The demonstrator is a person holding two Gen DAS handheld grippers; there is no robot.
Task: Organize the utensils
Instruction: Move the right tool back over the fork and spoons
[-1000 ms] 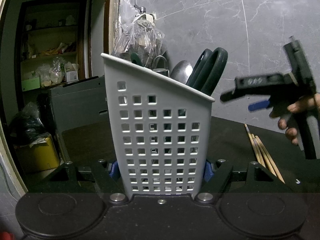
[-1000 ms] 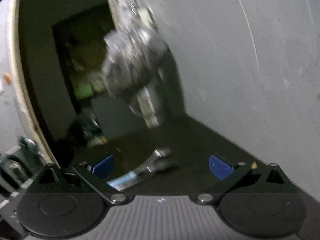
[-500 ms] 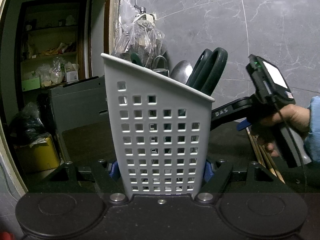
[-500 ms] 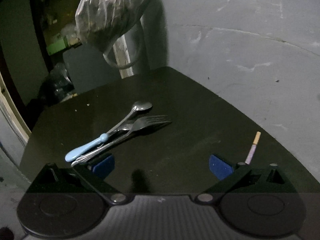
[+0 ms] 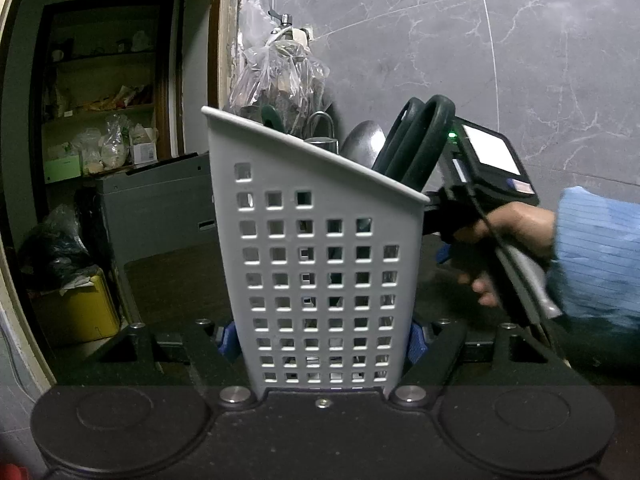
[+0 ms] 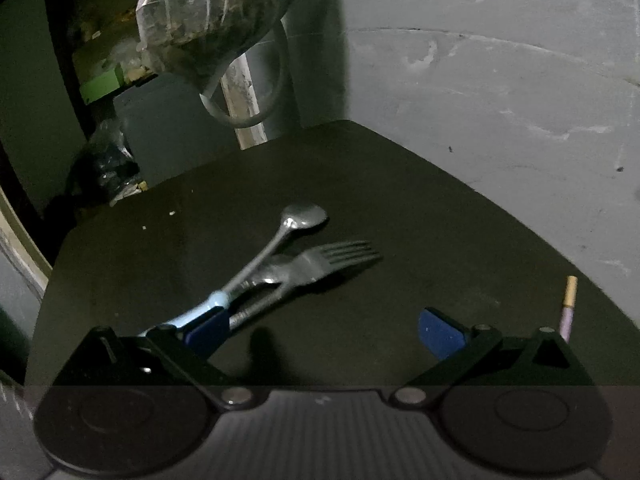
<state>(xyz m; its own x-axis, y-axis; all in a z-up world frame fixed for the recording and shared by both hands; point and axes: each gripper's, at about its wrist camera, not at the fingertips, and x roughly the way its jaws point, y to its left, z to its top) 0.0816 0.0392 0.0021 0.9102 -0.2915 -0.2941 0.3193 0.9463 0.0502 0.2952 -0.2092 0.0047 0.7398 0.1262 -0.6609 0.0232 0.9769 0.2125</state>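
Table point(image 6: 420, 208): dark top set against a grey wall; the loose utensils lie on it near its middle, left of centre in the right wrist view.

Caddy point(image 5: 320, 264): white perforated holder w/ slanted rim, upright on the table. Left gripper point(image 5: 322, 338) is pressed against its base from both sides, blue pads touching the walls; prob. held so it cannot tip or slide while items are dropped in. Inside: dark green looped handles point(image 5: 420, 144), likely scissors, leaning up and right, and a spoon bowl point(image 5: 366, 144) pointing up.

Right gripper point(image 6: 324, 332): jaws spread wide, nothing between the pads, angled down toward the table. A hand point(image 5: 508, 240) in a blue sleeve carries it, just right of the caddy.

Fork point(image 6: 316, 268): flat on the table, long axis diagonal, tines to upper right, handle to lower left, running toward the left pad.

Spoon point(image 6: 280, 236): blue handle; same diagonal, bowl at far end, handle toward the gripper. Overlaps the fork; a third piece seems to lie between them, unclear.

Stick point(image 6: 568, 304): thin, pale, well apart to the right, half hidden.

Judgement: pick-up approach; handles face the gripper, so grasping there suits.
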